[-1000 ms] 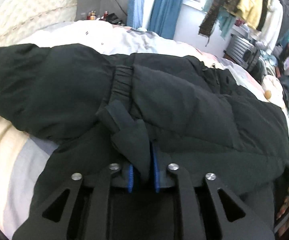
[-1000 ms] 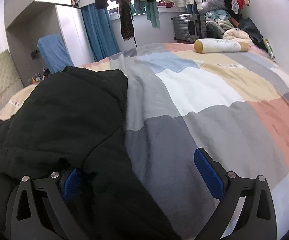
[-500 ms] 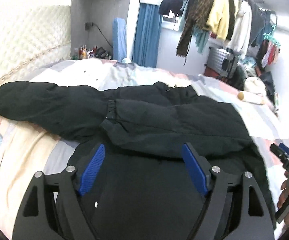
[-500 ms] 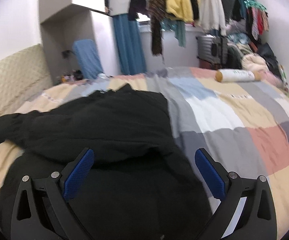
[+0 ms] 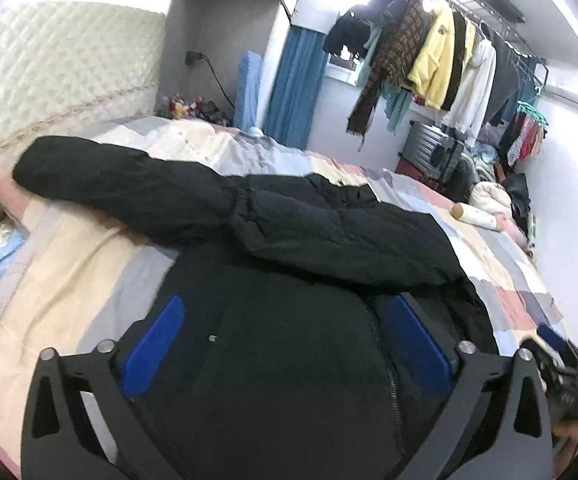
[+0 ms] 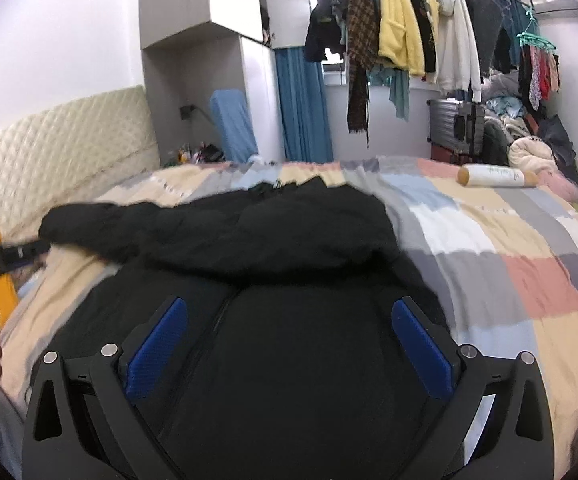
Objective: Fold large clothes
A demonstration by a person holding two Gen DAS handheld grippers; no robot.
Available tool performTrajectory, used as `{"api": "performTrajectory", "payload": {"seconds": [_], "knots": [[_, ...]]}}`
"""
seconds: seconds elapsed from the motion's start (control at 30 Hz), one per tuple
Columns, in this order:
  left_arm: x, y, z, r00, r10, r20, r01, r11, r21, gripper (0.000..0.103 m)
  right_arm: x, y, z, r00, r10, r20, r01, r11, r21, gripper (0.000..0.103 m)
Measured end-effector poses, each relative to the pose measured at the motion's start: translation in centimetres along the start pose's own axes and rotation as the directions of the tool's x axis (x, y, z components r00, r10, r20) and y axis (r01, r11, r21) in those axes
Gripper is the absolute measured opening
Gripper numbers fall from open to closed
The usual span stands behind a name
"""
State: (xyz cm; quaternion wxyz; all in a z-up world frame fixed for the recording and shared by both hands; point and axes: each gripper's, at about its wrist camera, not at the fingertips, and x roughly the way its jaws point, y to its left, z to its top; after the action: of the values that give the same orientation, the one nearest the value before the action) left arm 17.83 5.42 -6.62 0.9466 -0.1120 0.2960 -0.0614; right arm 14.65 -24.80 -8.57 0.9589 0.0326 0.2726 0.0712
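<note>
A large black puffer jacket (image 5: 289, 248) lies on the patchwork bed (image 5: 73, 264). One sleeve (image 5: 129, 188) stretches left toward the headboard; the other is folded across the body. My left gripper (image 5: 285, 336) is open and empty, raised above the jacket's lower body. In the right wrist view the jacket (image 6: 273, 240) fills the middle. My right gripper (image 6: 289, 336) is open and empty above the zipper area. The left gripper shows at the left edge of the right wrist view (image 6: 5, 258).
A quilted headboard (image 5: 49, 76) stands at the left. A white cylindrical pillow (image 6: 497, 176) lies on the far right of the bed. Clothes hang on a rail (image 6: 409, 24) at the back, with a suitcase (image 6: 453, 128) below. Bare quilt (image 6: 529, 280) lies right of the jacket.
My left gripper let go of the sleeve cuff and opened. Both grippers have pulled back and up from the jacket, and the folded sleeve stays across the body.
</note>
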Motion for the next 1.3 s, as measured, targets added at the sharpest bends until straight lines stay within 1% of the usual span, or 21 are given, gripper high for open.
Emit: {"api": "performTrajectory", "payload": {"seconds": [0.1, 0.17, 0.27, 0.33, 0.5, 0.57, 0.6, 0.67, 0.7, 0.73, 0.77, 0.8, 0.9, 0.93, 1.03, 1.1, 1.17, 1.2, 1.27, 1.3], "knots": [[-0.4, 1.3, 0.3, 1.000, -0.014, 0.005, 0.014, 0.999, -0.031, 0.103, -1.2, 1.0, -0.9, 1.000, 0.002, 0.006, -0.002, 1.000, -0.022, 0.103], [-0.2, 2.6, 1.1, 1.000, -0.017, 0.002, 0.017, 0.998, -0.060, 0.103, -1.7, 1.8, -0.9, 1.000, -0.004, 0.031, 0.006, 0.998, -0.056, 0.103], [0.3, 4.6, 2.8, 1.000, 0.024, -0.001, -0.024, 0.996, -0.081, 0.103, -1.6, 1.7, -0.7, 0.999, 0.017, 0.043, -0.016, 0.999, -0.038, 0.103], [0.8, 6.4, 4.5, 0.999, 0.037, 0.002, -0.036, 0.995, -0.091, 0.103, -1.0, 1.5, -0.8, 0.999, 0.014, 0.037, -0.013, 1.000, -0.027, 0.103], [3.2, 12.5, 8.2, 0.993, 0.122, 0.005, -0.120, 0.983, -0.143, 0.103, 0.3, 1.1, -1.2, 1.000, -0.011, 0.000, 0.011, 1.000, -0.005, 0.103], [4.5, 15.6, 9.0, 0.988, 0.154, -0.007, -0.152, 0.971, -0.182, 0.103, 1.0, 1.0, -1.3, 0.999, -0.028, -0.026, 0.028, 1.000, 0.004, 0.103], [4.9, 16.8, 9.1, 0.987, 0.157, -0.010, -0.156, 0.966, -0.206, 0.103, 1.5, 1.0, -1.3, 0.998, -0.044, -0.045, 0.044, 0.999, 0.004, 0.103], [6.3, 20.2, 9.5, 0.987, 0.160, -0.031, -0.162, 0.945, -0.285, 0.103, 2.1, 1.0, -1.4, 0.996, -0.045, -0.072, 0.046, 0.999, 0.013, 0.103], [7.2, 22.3, 9.6, 0.987, 0.157, -0.045, -0.162, 0.928, -0.337, 0.103, 2.2, 0.9, -1.4, 0.996, -0.044, -0.077, 0.046, 0.999, 0.016, 0.103], [7.9, 23.9, 9.5, 0.985, 0.168, -0.050, -0.175, 0.912, -0.371, 0.103, 2.3, 1.0, -1.3, 0.996, -0.046, -0.080, 0.048, 0.999, 0.016, 0.103], [8.5, 25.4, 9.4, 0.979, 0.193, -0.060, -0.200, 0.890, -0.410, 0.103, 2.3, 1.2, -1.3, 0.995, -0.054, -0.081, 0.054, 0.998, 0.010, 0.103], [9.2, 27.0, 9.2, 0.976, 0.205, -0.072, -0.214, 0.860, -0.463, 0.103, 2.4, 1.3, -1.3, 0.995, -0.060, -0.080, 0.061, 0.998, 0.006, 0.103], [11.0, 30.9, 8.6, 0.978, 0.200, -0.064, -0.200, 0.797, -0.570, 0.103, 2.8, 1.4, -1.2, 0.993, -0.073, -0.088, 0.074, 0.997, 0.009, 0.103], [11.6, 32.0, 8.4, 0.977, 0.204, -0.060, -0.200, 0.787, -0.584, 0.103, 3.0, 1.3, -1.1, 0.993, -0.076, -0.091, 0.077, 0.997, 0.013, 0.103], [13.3, 33.9, 8.1, 0.976, 0.211, -0.049, -0.199, 0.780, -0.593, 0.103, 3.8, 1.2, -0.9, 0.990, -0.092, -0.104, 0.095, 0.995, 0.022, 0.103], [14.4, 35.2, 7.9, 0.972, 0.231, -0.049, -0.214, 0.773, -0.598, 0.103, 4.5, 1.0, -0.9, 0.989, -0.093, -0.116, 0.097, 0.995, 0.033, 0.103], [15.2, 36.9, 7.9, 0.963, 0.266, -0.046, -0.238, 0.753, -0.614, 0.102, 5.4, 0.8, -0.8, 0.987, -0.099, -0.129, 0.105, 0.994, 0.042, 0.103], [15.3, 37.9, 7.8, 0.961, 0.274, -0.031, -0.231, 0.738, -0.634, 0.102, 5.8, 0.8, -0.8, 0.986, -0.102, -0.134, 0.109, 0.993, 0.045, 0.103], [15.3, 39.0, 7.8, 0.960, 0.282, 0.003, -0.211, 0.725, -0.656, 0.102, 6.6, 0.7, -0.7, 0.984, -0.109, -0.143, 0.117, 0.992, 0.047, 0.103], [15.2, 39.8, 7.9, 0.952, 0.304, 0.022, -0.214, 0.717, -0.664, 0.102, 7.0, 0.8, -0.6, 0.983, -0.112, -0.146, 0.120, 0.992, 0.046, 0.103]]}}
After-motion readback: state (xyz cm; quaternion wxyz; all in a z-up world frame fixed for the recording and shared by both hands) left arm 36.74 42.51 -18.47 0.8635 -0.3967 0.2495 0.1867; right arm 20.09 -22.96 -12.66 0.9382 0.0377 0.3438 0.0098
